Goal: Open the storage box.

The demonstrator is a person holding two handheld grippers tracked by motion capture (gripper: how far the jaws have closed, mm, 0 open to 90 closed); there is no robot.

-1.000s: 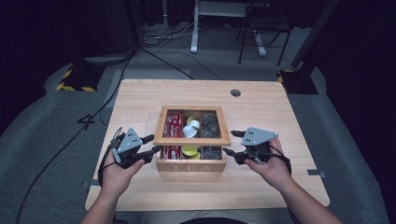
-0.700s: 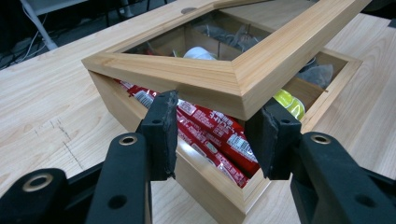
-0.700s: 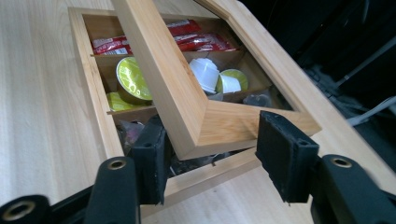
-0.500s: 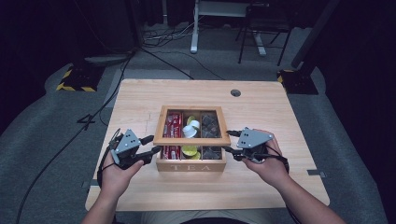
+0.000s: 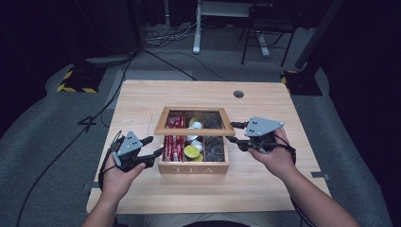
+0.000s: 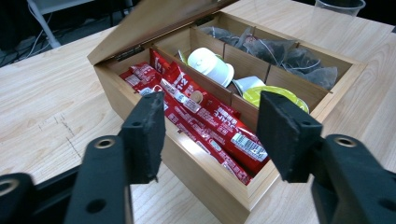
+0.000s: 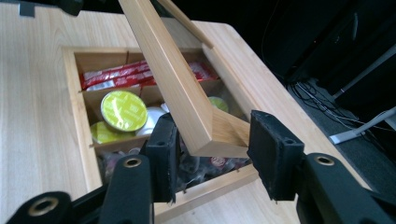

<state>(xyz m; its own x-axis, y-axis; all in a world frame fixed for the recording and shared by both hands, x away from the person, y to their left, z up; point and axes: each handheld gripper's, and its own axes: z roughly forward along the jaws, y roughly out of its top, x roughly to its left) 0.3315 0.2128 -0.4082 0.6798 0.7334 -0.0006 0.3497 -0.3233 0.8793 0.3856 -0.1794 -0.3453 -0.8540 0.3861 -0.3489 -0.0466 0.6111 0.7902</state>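
Meanwhile the tea box point(image 5: 193, 165) sat mid-table, its lid point(image 7: 182, 84) raised; the right gripper point(image 7: 212, 154) straddled the lid's corner, jaws spread, and the left gripper point(image 6: 210, 135) gaped beside the box.

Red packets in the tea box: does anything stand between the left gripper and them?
Only the box's near wall, low in front of the open jaws of the left gripper. The red packets lie uncovered; the lid is raised behind them.

Left gripper point(image 5: 153, 147) and right gripper point(image 5: 234, 132) both gape
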